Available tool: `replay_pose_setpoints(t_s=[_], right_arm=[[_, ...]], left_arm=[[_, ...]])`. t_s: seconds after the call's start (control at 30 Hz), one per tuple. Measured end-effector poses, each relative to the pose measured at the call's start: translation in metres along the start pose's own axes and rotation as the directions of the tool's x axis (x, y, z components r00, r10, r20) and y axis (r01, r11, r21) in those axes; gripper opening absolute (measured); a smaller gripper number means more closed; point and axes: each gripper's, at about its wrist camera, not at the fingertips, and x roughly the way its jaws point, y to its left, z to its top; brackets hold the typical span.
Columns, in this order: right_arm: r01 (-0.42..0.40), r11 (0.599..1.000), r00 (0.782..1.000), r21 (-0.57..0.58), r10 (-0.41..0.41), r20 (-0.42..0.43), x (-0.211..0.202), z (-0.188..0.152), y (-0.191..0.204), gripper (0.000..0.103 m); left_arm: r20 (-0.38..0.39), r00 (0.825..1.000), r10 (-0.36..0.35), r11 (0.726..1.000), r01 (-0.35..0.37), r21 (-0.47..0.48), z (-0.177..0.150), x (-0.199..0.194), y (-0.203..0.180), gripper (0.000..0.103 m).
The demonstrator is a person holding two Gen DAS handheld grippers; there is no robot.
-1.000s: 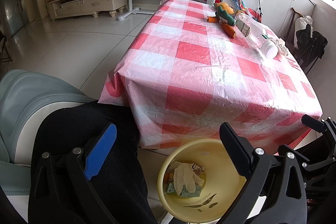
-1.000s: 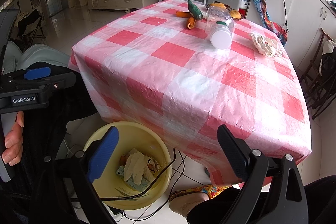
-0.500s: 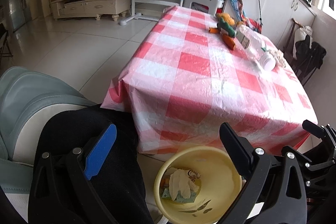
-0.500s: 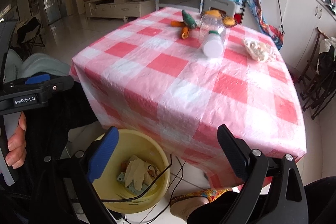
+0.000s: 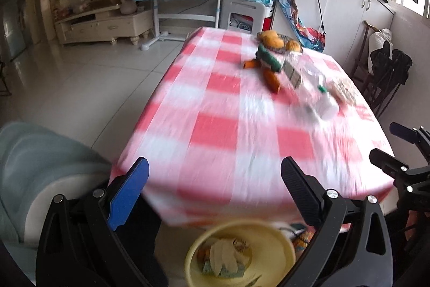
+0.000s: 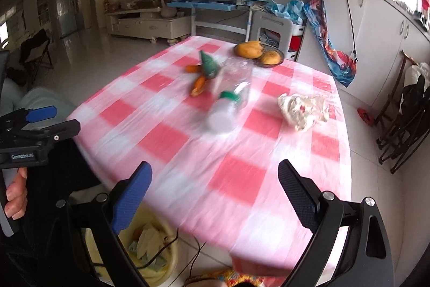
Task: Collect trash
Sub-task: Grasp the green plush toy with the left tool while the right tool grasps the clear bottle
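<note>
While both views are smeared by motion, the layout reads clearly enough. The left hand-held gripper (image 5: 213,184) is released, its jaws spread wide with nothing between them, and the right hand-held gripper (image 6: 215,187) is likewise spread and empty. Below and just short of both sits the yellow bin (image 5: 239,254), on the floor at the near edge of the worktop (image 5: 215,131); it already holds crumpled paper and wrappers, so it seems placed there to take a short drop from the cloth's edge.

The trash not yet collected lies ahead of the grippers. A clear bottle (image 6: 228,109) lies on its side past the right hand-held gripper, its white cap end toward the camera. A crumpled wrapper (image 6: 302,109) rests further to the right of it, apart from the bottle. Beyond both are a carrot toy (image 6: 204,74) and a bowl of fruit (image 6: 259,54), which look like things to leave alone.

My judgement is that both grippers are between pickups, jaws wide so as to fit round the next piece. The wrapper is soft and should pinch easily; the bottle is round and slick, so it could roll or slip unless it is taken across its body.
</note>
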Motion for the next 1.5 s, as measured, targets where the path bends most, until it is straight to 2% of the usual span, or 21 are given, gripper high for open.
replay_pose_setpoints(t_s=[0.17,0.33,0.6,0.63,0.67,0.73,0.77,0.8,0.83,0.87,0.9,0.93,1.07,1.2,1.37,1.5], right_arm=[[-0.016,0.999,1.0,0.047,0.015,0.016,0.025,0.024,-0.02,0.091],[-0.025,0.996,1.0,0.086,0.024,0.009,0.062,0.048,-0.025,0.091],[0.018,0.993,0.999,0.114,-0.015,-0.029,0.124,0.068,-0.026,0.091],[0.018,0.992,0.999,0.122,-0.012,-0.051,0.13,0.069,-0.027,0.091],[0.01,0.991,0.997,0.135,-0.001,-0.071,0.135,0.071,-0.029,0.091],[0.01,0.988,0.997,0.154,0.001,-0.071,0.14,0.076,-0.033,0.09],[0.008,0.987,0.997,0.159,0.004,-0.077,0.143,0.078,-0.034,0.087],[-0.008,0.986,0.996,0.165,0.023,-0.088,0.146,0.078,-0.035,0.071],[-0.022,0.985,0.994,0.171,0.04,-0.106,0.15,0.077,-0.035,0.06],[-0.017,0.984,0.992,0.178,0.039,-0.12,0.152,0.076,-0.036,0.057],[-0.036,0.982,0.991,0.188,0.059,-0.118,0.152,0.076,-0.038,0.057],[-0.043,0.981,0.991,0.188,0.066,-0.116,0.15,0.075,-0.038,0.057],[-0.082,0.969,0.991,0.234,0.104,-0.087,0.139,0.07,-0.046,0.057],[-0.142,0.941,0.987,0.308,0.159,-0.031,0.117,0.067,-0.055,0.057],[-0.187,0.921,0.98,0.343,0.199,0.001,0.093,0.064,-0.051,0.057],[-0.203,0.911,0.977,0.358,0.211,0.017,0.076,0.055,-0.045,0.057]], left_arm=[[-0.002,1.0,0.007,1.0,-0.007,-0.006,0.045,0.036,-0.021,0.095],[-0.009,1.0,-0.012,0.998,0.011,-0.065,0.097,0.082,-0.04,0.095],[-0.097,0.995,-0.01,0.99,-0.004,-0.141,0.156,0.169,-0.061,0.095],[-0.113,0.994,-0.008,0.991,-0.007,-0.135,0.16,0.179,-0.064,0.091],[-0.132,0.991,-0.01,0.992,-0.006,-0.125,0.163,0.189,-0.068,0.082],[-0.167,0.985,-0.037,0.993,0.018,-0.114,0.168,0.206,-0.073,0.07],[-0.174,0.983,-0.05,0.993,0.03,-0.112,0.169,0.21,-0.075,0.056],[-0.187,0.98,-0.072,0.993,0.054,-0.101,0.171,0.216,-0.079,0.044],[-0.197,0.977,-0.087,0.993,0.07,-0.094,0.173,0.22,-0.081,0.02],[-0.203,0.973,-0.112,0.991,0.093,-0.097,0.174,0.221,-0.081,0.012],[-0.195,0.973,-0.122,0.989,0.104,-0.103,0.175,0.221,-0.079,0.009],[-0.183,0.974,-0.131,0.988,0.113,-0.107,0.176,0.219,-0.077,0.001],[-0.113,0.973,-0.203,0.973,0.188,-0.131,0.174,0.194,-0.061,0.001],[-0.059,0.971,-0.23,0.968,0.223,-0.112,0.167,0.159,-0.046,0.001],[-0.087,0.974,-0.209,0.973,0.198,-0.118,0.163,0.148,-0.034,0.001],[-0.146,0.964,-0.222,0.969,0.202,-0.14,0.168,0.164,-0.039,0.004]])
